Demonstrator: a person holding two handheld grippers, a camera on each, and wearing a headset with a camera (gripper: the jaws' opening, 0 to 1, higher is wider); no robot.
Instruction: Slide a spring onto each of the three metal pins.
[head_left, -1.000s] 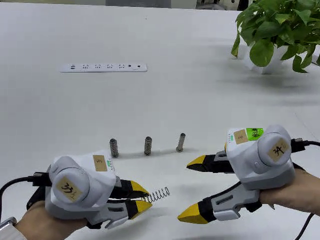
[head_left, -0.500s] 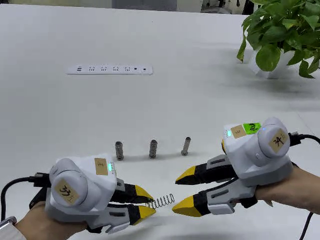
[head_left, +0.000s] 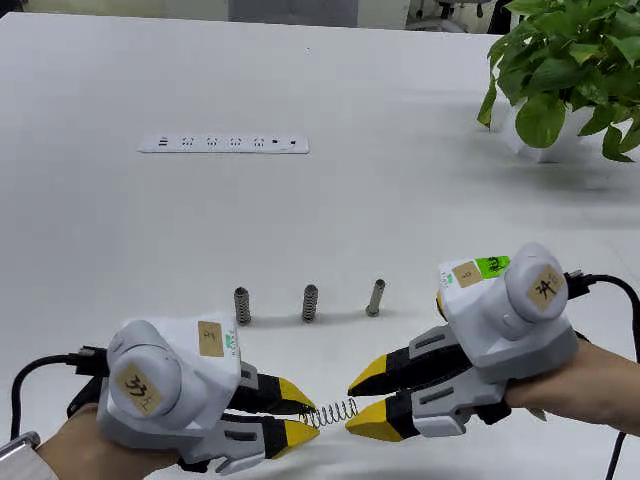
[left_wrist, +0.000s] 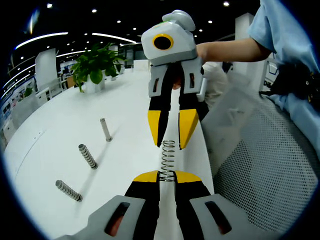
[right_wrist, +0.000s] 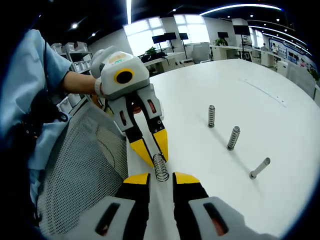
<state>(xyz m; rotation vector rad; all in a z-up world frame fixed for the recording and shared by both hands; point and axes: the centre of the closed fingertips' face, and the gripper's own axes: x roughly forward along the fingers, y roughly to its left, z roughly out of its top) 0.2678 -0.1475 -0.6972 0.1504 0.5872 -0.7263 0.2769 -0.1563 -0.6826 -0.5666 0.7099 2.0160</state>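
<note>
Left gripper (head_left: 300, 418) stays clamped on one end of the spring (head_left: 333, 411), low over the counter (head_left: 150, 230). Right gripper (head_left: 351, 407) has moved in, jaws apart, now straddling the free end; likely a handover. Left pin (head_left: 242, 305) and middle pin (head_left: 310, 302) carry springs, right pin (head_left: 375, 297) bare.

White worktop (head_left: 420, 210), plain and matte. Three metal pins stand in a row toward the near edge, spaced apart. The left pin (head_left: 242, 305) and middle pin (head_left: 310, 302) each have a spring around them. The right pin (head_left: 375, 297) is bare and leans a little. A white power strip (head_left: 223, 145) lies flat further back, left of centre. A potted plant (head_left: 565, 60) sits by the right edge, far side.
</note>
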